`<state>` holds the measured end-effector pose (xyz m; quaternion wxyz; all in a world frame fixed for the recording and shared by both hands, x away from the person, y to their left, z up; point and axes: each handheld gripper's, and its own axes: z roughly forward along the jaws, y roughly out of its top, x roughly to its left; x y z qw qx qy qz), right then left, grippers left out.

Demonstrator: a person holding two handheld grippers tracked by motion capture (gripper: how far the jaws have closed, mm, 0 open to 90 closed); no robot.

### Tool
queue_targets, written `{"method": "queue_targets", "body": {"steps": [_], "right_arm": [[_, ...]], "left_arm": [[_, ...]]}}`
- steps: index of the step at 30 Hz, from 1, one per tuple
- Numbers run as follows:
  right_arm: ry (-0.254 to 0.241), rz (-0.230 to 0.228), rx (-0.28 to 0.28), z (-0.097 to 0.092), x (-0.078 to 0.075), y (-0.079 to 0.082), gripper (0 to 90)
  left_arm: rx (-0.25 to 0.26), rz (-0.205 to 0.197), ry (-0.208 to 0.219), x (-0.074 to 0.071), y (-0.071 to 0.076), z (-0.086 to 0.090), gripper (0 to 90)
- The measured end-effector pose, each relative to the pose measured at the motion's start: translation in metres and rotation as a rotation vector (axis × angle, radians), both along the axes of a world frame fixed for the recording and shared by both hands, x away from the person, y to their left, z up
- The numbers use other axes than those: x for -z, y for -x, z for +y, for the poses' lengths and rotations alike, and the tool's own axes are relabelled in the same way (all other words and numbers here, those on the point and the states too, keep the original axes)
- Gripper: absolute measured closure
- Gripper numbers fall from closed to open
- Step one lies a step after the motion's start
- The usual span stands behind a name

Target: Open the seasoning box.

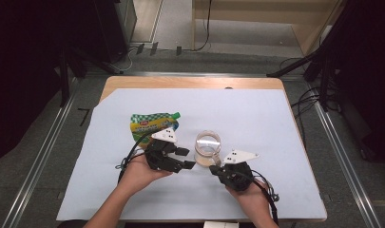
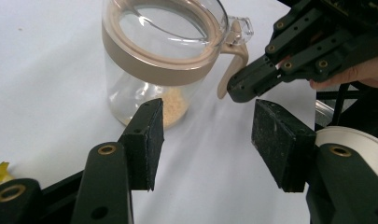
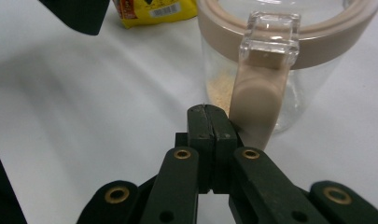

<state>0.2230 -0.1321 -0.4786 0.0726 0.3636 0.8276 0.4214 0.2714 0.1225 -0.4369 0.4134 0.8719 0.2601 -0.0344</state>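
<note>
A clear jar (image 1: 207, 146) with a beige rim and a beige side handle (image 2: 233, 63) stands on the white sheet, with a little tan powder (image 2: 172, 105) at its bottom. My left gripper (image 1: 187, 158) is just left of the jar; in the left gripper view its jaws (image 2: 207, 121) stand open on bare sheet, nothing between them. My right gripper (image 1: 214, 169) sits at the jar's near right. Its jaws (image 3: 209, 114) are shut, empty, with the tips against the lower end of the handle (image 3: 259, 98). A green and yellow pouch (image 1: 154, 124) lies flat behind my left hand.
The white sheet (image 1: 256, 118) covers most of a wooden table (image 1: 190, 81). Bare sheet stretches behind and to the right of the jar. Black cables (image 1: 126, 159) trail from both grippers. Dark stands and floor cables (image 1: 306, 102) surround the table.
</note>
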Motion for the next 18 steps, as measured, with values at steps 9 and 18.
{"method": "queue_targets", "body": {"steps": [9, 18], "right_arm": [[-0.004, 0.009, 0.019, -0.007, 0.0, -0.001, 90.0], [-0.004, 0.031, 0.066, -0.023, -0.001, -0.008, 90.0]], "left_arm": [[0.002, 0.006, 0.021, 0.0, 0.001, 0.0, 44.1], [0.003, 0.007, 0.012, 0.001, 0.001, -0.001, 43.7]]}}
